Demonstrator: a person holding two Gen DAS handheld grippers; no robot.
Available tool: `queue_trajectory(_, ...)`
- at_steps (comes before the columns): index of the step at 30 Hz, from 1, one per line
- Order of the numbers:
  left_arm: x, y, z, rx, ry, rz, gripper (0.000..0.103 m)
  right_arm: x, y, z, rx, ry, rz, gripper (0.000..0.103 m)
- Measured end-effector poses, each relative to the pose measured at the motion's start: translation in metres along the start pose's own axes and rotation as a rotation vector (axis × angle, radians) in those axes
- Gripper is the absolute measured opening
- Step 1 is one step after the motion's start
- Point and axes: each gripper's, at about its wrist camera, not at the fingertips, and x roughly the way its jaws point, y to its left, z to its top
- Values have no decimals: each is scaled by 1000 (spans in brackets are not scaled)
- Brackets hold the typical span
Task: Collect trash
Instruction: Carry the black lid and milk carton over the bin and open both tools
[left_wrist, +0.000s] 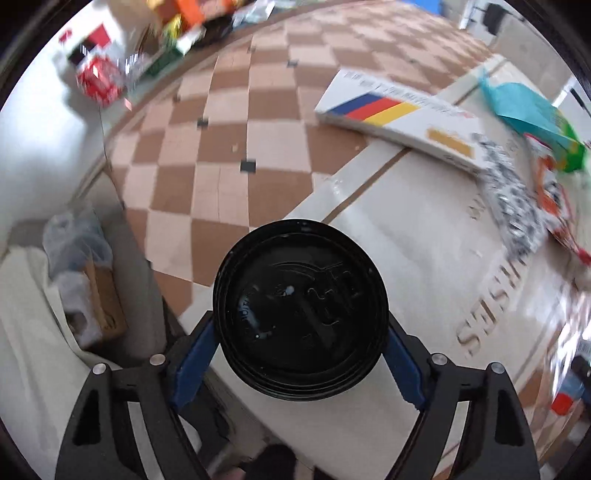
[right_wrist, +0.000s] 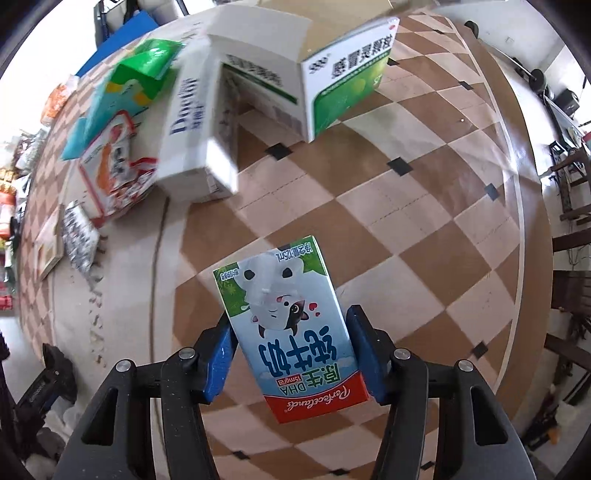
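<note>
Trash is in both grips: the left tool (left_wrist: 301, 354) is clamped on a black-lidded cup (left_wrist: 300, 314), the right tool (right_wrist: 291, 354) on a tilted milk carton (right_wrist: 291, 332). Each sits between blue pads, above checkered floor (right_wrist: 424, 206). The skewed carton could slip; more boxes (right_wrist: 258, 92) remain on white cardboard (left_wrist: 424, 240).

- Left gripper (left_wrist: 301, 354): closed around a black round lid (left_wrist: 300, 308), blue pads (left_wrist: 194, 354) pressing its two sides.
- Right gripper (right_wrist: 291, 350): clamped on a small milk carton (right_wrist: 290, 325), tilted between the blue pads (right_wrist: 364, 354).
</note>
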Motion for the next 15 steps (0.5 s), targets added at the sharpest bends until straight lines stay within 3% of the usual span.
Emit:
queue_trajectory(3, -29, 0, -16, 57, -76, 4, 83, -12, 11, -23, -18, -25, 21, 60)
queue_trajectory(9, -87, 19, -51, 140, -195, -64, 83, -57, 44, -79, -69, -96, 57, 59)
queue_trajectory(15, -132, 51, -104, 217, -301, -102, 83, -110, 83, -162, -131, -166, 90, 59)
